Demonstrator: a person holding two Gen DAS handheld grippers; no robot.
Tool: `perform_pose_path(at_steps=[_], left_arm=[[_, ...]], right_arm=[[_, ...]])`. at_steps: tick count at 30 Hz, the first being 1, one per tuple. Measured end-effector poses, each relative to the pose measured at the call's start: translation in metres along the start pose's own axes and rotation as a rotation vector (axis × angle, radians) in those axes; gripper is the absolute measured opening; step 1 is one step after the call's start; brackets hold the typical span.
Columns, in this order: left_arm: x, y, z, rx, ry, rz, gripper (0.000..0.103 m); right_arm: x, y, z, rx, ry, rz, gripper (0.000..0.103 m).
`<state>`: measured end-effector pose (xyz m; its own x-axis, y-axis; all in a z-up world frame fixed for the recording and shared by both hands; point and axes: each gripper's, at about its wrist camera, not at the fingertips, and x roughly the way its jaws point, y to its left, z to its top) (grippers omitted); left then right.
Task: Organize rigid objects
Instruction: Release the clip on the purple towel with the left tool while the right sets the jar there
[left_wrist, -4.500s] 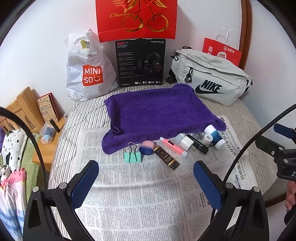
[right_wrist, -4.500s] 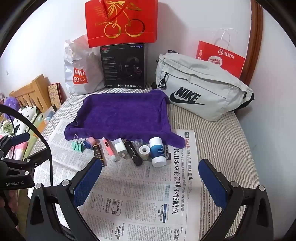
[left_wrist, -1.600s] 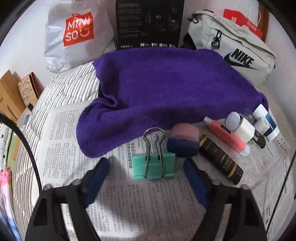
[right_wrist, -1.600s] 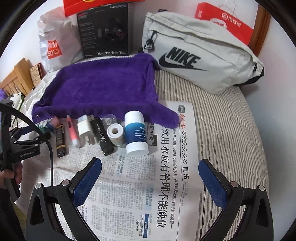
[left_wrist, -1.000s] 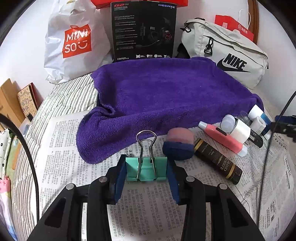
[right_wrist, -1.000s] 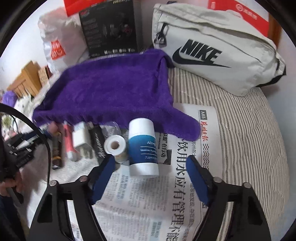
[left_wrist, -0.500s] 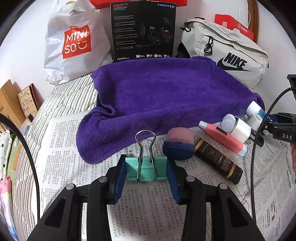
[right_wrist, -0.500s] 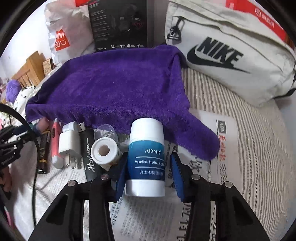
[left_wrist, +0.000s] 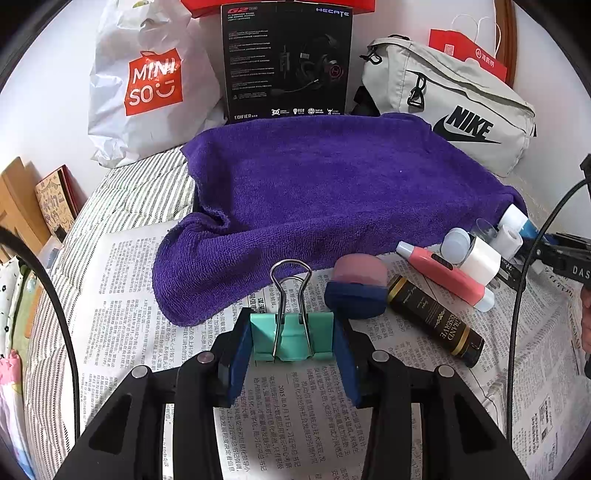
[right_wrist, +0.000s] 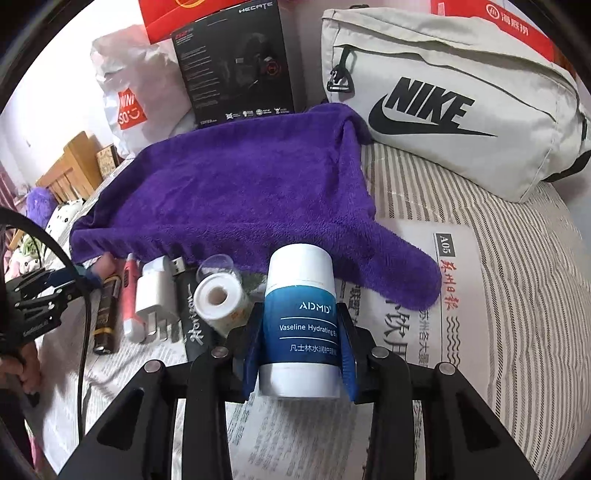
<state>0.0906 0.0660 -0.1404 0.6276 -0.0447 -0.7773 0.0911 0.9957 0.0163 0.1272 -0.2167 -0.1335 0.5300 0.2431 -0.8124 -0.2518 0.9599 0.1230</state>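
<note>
Nothing has been put on the purple towel (left_wrist: 332, 184) yet: the green clip (left_wrist: 291, 336) is pinched in the left tongs (left_wrist: 291, 343), the white bottle (right_wrist: 300, 317) is squeezed in the right tongs (right_wrist: 300, 354).

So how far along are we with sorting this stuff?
Barely started: nothing sits on the purple towel yet. In hand: the left gripper is shut on the green binder clip, and the right gripper is shut on the Vaseline bottle. Left on the newspaper: pink sponge, dark tube, pink pen, white charger, tape roll.
</note>
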Motion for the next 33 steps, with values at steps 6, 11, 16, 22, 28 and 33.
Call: perform_pose_path(at_steps=[6, 11, 16, 22, 28, 33], left_arm=[[-0.002, 0.003, -0.001, -0.008, 0.005, -0.019, 0.039], [-0.013, 0.005, -0.004, -0.037, 0.027, -0.049, 0.039], [-0.027, 0.005, -0.007, -0.031, 0.023, -0.047, 0.039], [-0.044, 0.013, -0.001, -0.041, 0.018, -0.048, 0.039], [-0.049, 0.025, 0.018, -0.057, 0.013, -0.038, 0.039], [-0.048, 0.029, 0.043, -0.042, -0.002, -0.031, 0.039]], right_arm=[[-0.010, -0.001, -0.006, 0.006, 0.033, 0.015, 0.036], [-0.024, 0.002, -0.008, -0.017, 0.038, 0.002, 0.036], [-0.039, 0.005, -0.002, -0.017, 0.011, 0.000, 0.036], [-0.052, 0.013, 0.005, -0.050, -0.005, -0.010, 0.036], [-0.051, 0.018, 0.020, -0.063, -0.019, -0.008, 0.036], [-0.046, 0.020, 0.039, -0.072, -0.035, -0.003, 0.036]])
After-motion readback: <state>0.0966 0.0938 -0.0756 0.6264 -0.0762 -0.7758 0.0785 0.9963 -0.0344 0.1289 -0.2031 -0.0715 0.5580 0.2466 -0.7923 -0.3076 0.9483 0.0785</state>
